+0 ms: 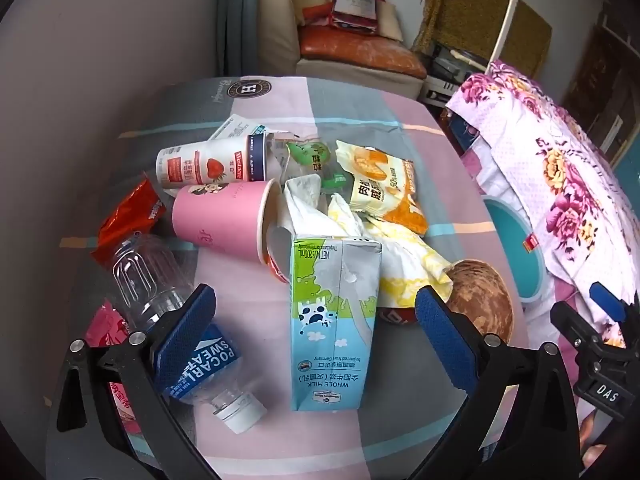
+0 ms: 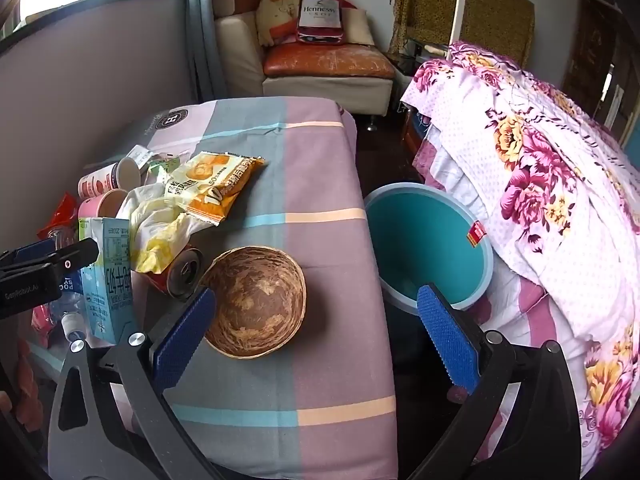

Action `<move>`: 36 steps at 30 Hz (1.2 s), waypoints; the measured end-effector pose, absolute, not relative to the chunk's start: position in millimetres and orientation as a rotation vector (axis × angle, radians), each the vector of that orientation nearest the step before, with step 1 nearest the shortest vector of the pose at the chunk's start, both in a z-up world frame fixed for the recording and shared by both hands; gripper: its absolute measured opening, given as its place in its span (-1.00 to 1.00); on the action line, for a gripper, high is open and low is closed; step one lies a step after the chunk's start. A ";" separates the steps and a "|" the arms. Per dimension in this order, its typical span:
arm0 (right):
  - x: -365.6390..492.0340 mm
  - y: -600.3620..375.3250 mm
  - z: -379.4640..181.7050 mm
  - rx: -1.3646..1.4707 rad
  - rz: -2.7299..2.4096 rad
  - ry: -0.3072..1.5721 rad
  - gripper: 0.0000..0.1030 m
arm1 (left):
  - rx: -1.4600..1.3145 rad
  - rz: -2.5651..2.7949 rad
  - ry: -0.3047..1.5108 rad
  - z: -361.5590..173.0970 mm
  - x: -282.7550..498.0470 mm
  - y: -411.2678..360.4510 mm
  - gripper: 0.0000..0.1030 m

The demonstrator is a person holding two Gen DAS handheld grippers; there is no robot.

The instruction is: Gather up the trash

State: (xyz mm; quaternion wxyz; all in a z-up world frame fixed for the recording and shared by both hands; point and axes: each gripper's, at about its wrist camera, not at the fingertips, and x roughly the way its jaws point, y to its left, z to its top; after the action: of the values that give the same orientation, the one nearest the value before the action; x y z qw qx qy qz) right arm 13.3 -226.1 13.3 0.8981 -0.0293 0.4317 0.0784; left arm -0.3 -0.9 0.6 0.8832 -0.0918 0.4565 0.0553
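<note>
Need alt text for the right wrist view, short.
Open right gripper hovers over a brown coconut-shell bowl on a plaid-covered table, with a trash pile at left and a teal bin on the floor at right.

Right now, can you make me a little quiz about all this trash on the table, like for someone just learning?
1. True or false: the milk carton stands upright between the open fingers of the left gripper.
2. Which lies on its side with its mouth facing the tissue? A) pink cup B) bowl C) bin
3. Fill in: the bin stands on the floor between the table and the ____ quilt.

Key
1. True
2. A
3. Flowered. The right gripper is open too, holding nothing.
</note>
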 end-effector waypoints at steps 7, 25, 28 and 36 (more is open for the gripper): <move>14.6 -226.9 18.6 -0.044 0.168 0.913 0.88 | -0.161 0.126 0.928 0.3 -8.4 0.7 0.94; 18.4 -226.8 22.4 -0.057 0.148 0.930 0.88 | -0.181 0.115 0.930 4.1 -8.8 2.9 0.94; 18.5 -226.9 22.6 -0.057 0.148 0.930 0.88 | -0.182 0.116 0.930 4.0 -9.3 2.0 0.94; 20.9 -225.7 22.4 -0.052 0.146 0.945 0.88 | -0.179 0.108 0.943 2.2 -8.7 1.0 0.94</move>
State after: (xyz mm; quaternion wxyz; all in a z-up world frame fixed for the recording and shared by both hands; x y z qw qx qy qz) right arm 20.9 -225.7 22.4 0.8876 -0.0250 0.4545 0.0701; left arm -8.7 1.0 2.2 0.8855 -0.0862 0.4535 0.0521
